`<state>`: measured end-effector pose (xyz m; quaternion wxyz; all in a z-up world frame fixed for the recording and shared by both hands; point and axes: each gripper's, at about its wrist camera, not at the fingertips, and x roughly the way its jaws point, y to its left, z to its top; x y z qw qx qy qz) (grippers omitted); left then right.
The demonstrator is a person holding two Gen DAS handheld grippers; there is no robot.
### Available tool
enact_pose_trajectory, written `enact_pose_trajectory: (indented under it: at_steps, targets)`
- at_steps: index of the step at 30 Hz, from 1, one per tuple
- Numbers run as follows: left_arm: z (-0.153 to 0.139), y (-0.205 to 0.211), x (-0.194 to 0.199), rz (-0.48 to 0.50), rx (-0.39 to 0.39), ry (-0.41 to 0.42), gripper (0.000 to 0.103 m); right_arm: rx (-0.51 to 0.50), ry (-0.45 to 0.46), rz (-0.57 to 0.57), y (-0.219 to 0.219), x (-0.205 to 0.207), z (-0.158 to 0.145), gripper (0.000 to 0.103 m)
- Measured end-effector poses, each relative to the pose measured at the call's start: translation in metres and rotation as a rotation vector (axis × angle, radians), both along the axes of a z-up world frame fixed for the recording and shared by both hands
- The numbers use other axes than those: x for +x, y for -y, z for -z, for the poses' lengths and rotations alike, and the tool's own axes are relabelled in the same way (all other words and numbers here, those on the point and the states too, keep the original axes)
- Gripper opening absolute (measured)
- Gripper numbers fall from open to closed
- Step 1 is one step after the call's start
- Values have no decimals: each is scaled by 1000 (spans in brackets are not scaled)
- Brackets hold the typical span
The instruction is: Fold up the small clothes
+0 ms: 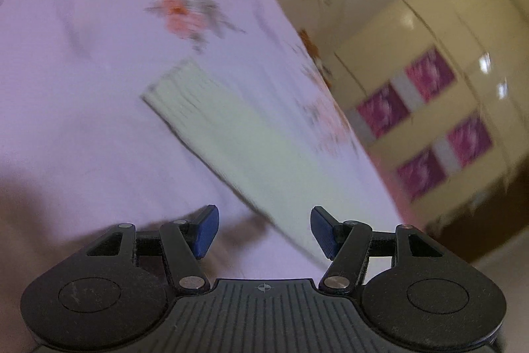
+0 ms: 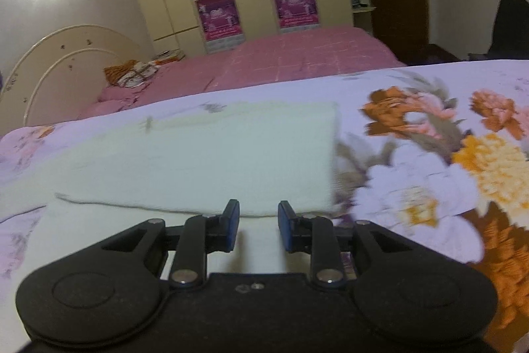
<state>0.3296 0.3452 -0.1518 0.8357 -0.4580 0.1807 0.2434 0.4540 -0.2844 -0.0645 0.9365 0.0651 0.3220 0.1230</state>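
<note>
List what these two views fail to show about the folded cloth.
- Left wrist: cloth is motion-blurred; its fold layers are unreadable, and the right finger covers its near corner.
- Right wrist: the gripper body hides the cloth's near edge.

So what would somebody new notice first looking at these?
Probably the pale green folded cloth lying flat on the floral bedsheet, right ahead of the open right hand-held gripper. Next, the sheet's big orange and white flowers to the cloth's right. The left hand-held gripper is open too, facing the same cloth.
</note>
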Motion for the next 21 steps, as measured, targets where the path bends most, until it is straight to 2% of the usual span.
enact_pose_trajectory:
  at_steps: [4,7,8,9,10,11,12,15,18,21]
  targets:
    - [13,-25,7,-65,-59,51,62,-10,-10,-20,-12,0,-1,26]
    - [12,-40,21,-88,-59,53,62,3,-11,-8,-11,5,-5,27]
    - [10,-43,29,-90,-43,38,52,7,-9,-5,-11,5,-6,28]
    - [10,-47,38,-83,-28,6,17,10,-8,-2,-11,7,-7,28]
    - [10,-50,49,-56,-23,-31,3,10,-7,1,-10,8,-7,28]
    - [6,-50,60,-23,-11,-48,3,11,-6,3,-10,9,-8,28]
    - [-4,-45,72,19,34,-38,3,15,-8,3,-9,11,-8,28]
    - [-41,-8,116,220,213,5,3,17,-14,10,-7,14,-6,28]
    - [-67,56,160,429,345,23,3,36,-23,26,-5,17,-4,28]
    - [-75,118,193,571,404,20,3,54,-33,39,-4,19,-3,28]
